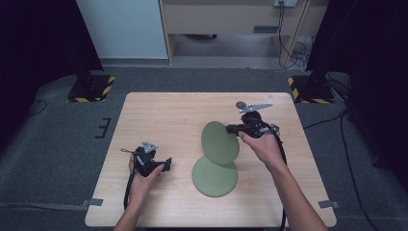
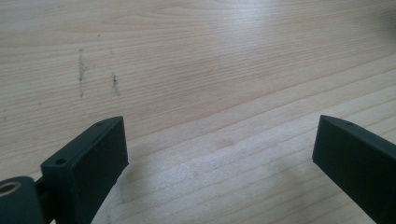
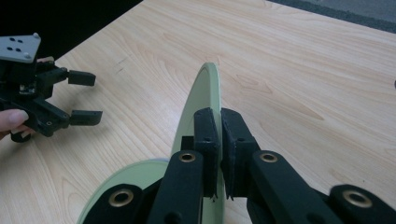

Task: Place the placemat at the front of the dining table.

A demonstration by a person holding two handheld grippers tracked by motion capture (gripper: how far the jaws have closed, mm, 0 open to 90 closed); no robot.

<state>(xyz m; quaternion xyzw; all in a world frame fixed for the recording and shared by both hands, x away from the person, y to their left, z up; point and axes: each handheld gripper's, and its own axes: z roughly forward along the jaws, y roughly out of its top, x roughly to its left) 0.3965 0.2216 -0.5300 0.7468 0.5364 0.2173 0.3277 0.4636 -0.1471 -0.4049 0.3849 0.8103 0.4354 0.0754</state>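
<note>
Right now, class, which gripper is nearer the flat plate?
Right. The right gripper holds a tilted plate just above the flat plate; the left gripper stands off to its left, open.

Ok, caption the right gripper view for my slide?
Right gripper pinches a green plate's rim, tilting it above a second plate.

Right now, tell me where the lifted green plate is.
In the high view the lifted plate stands tilted right of the table's centre, clamped in the right gripper, above the flat plate.

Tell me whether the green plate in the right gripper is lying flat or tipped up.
Tipped up. The right gripper clamps the upper plate by its rim, on edge, above the flat plate on the table.
</note>
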